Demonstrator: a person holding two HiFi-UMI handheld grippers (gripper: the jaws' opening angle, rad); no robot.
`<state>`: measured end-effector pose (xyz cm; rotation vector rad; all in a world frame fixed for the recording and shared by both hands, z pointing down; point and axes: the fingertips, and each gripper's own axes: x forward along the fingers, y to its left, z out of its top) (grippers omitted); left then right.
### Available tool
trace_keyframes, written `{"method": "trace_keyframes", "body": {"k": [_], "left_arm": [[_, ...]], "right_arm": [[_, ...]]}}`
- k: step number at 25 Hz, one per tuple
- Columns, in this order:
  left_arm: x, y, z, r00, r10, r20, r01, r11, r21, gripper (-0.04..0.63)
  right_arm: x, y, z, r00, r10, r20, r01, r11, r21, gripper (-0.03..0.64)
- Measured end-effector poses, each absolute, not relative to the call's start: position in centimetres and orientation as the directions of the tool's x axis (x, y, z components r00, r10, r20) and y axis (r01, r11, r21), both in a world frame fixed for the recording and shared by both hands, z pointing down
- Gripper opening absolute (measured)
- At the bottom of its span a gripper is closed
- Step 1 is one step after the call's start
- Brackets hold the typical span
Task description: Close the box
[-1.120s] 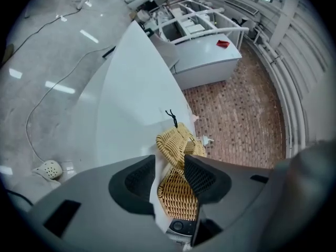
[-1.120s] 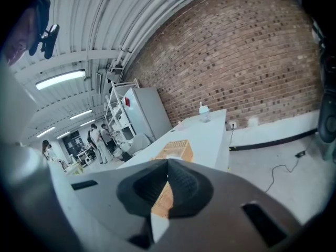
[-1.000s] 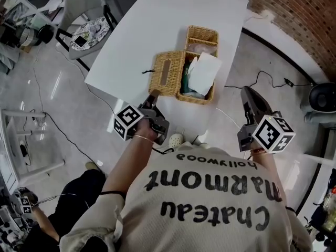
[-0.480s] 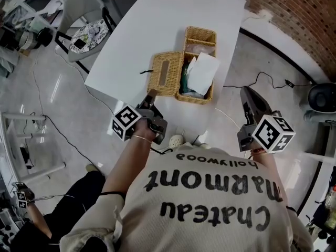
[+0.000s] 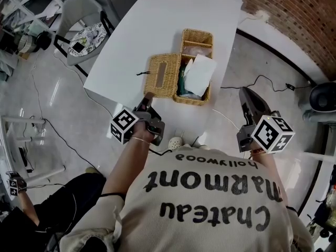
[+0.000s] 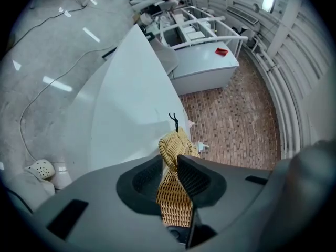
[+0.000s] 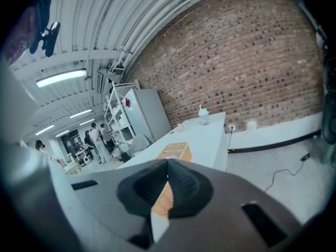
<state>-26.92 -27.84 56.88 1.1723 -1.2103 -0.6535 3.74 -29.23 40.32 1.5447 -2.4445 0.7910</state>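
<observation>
**Wicker box open on a white table, its lid being gripped by the left claw**

A white table point(image 5: 157, 20) is seen from steeply above, running away from the person. A rectangular wicker box point(image 5: 192, 101) is set near the table's near end, its length pointing away. The box is open. Its far compartment is screened by a wicker panel, and a white sheet of paper point(image 5: 200, 74) is propped in the nearer part, over something green.

The wicker lid point(image 5: 163, 75) is laid flat on the table, touching the box's left side. A slot is cut along its middle, and a short black cord point(image 5: 140, 73) is attached at its left edge.

The left gripper point(image 5: 149, 96) is held at the lid's near edge. Its jaws are closing, and in the left gripper view the lid's woven rim is seen standing between the pads point(image 6: 197, 177), filling the gap from side to side.

The right gripper point(image 5: 244, 91) is held off the table, well to the right of the box, over the pale floor. Its jaw tips are pressed together and nothing is pinched.

A brick wall point(image 5: 294, 14) is seen at the far right.
</observation>
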Motion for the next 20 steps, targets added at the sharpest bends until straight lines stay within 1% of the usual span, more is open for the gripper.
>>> {"method": "trace_keyframes", "body": {"k": [10,20], "left_arm": [[-27.5,-27.9,55.2,0.243,-0.914,0.324,-0.193,0.282,0.940,0.065],[-27.6,-28.0,50.9,0.208,-0.941,0.266,-0.344,0.184,0.921,0.048]], "right_arm": [[4.0,-29.1,40.1,-0.475,-0.796,0.375,-0.866,0.346,-0.362,0.003],[4.7,-28.8,39.5,-0.496,-0.791,0.357,-0.852,0.365,-0.375,0.003]]}}
